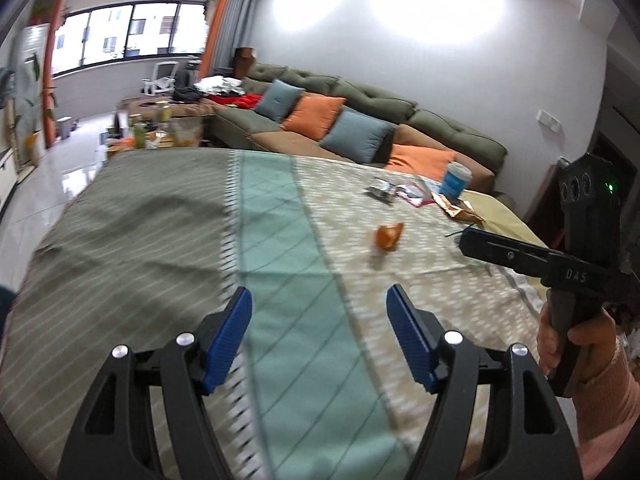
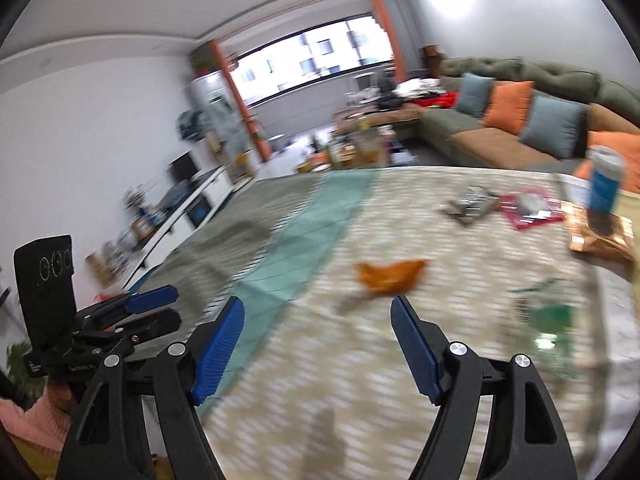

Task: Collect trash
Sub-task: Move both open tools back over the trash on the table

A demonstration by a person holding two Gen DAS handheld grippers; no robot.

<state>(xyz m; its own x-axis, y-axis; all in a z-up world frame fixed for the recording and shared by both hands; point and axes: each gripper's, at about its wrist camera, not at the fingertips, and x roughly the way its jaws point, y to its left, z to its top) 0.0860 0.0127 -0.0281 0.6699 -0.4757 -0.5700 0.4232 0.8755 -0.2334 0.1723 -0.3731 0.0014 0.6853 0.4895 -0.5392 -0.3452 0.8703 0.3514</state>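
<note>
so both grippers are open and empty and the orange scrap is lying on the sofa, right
Not quite: the orange scrap lies on the patterned tablecloth, not the sofa, as the left wrist view shows. The left gripper and right gripper are indeed open and empty.

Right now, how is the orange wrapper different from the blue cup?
The orange wrapper lies crumpled and low by itself mid-table; the blue cup stands upright and taller at the far edge among other litter. The wrapper is orange, the cup blue with a pale top. Both sit on the tablecloth, ungripped.
</note>
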